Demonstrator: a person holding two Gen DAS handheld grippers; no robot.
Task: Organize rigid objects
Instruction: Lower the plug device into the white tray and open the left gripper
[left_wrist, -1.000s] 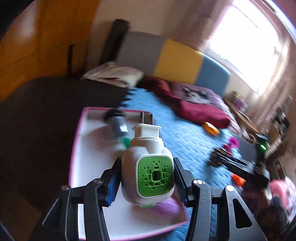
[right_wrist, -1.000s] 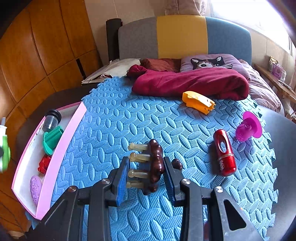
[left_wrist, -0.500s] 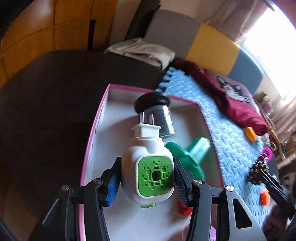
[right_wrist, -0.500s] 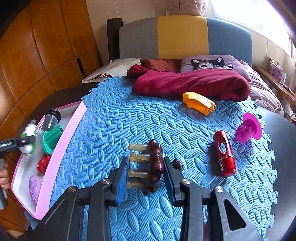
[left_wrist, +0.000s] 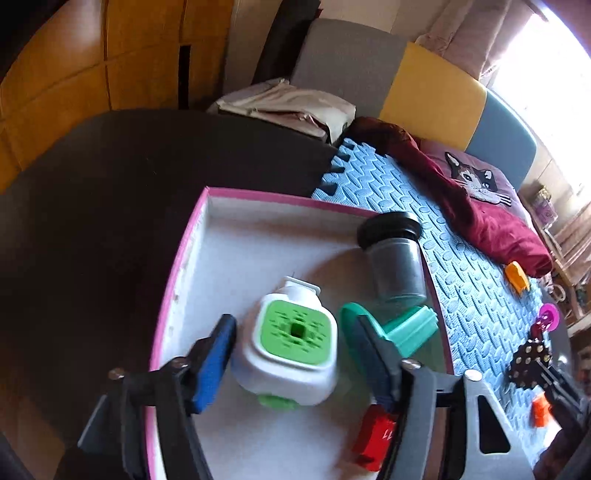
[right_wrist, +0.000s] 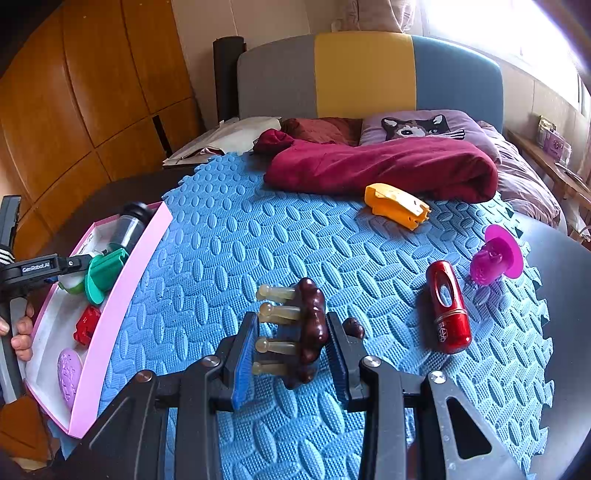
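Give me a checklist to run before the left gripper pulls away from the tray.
1. White and green plug-in device down inside the pink tray: ok.
2. Left gripper jaws opening, pads off the device: ok.
3. Device clear of the green funnel: cannot tell.
4. Right gripper shut on the brown massager: ok.
5. Free tray floor for the massager: ok.

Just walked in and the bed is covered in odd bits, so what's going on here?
A person is sorting small items into a pink-rimmed tray with two handheld grippers. The left gripper is opening around a white and green plug-in device that now sits in the tray, its pads clear of it. The right gripper is shut on a dark brown massager with pale prongs over the blue foam mat.
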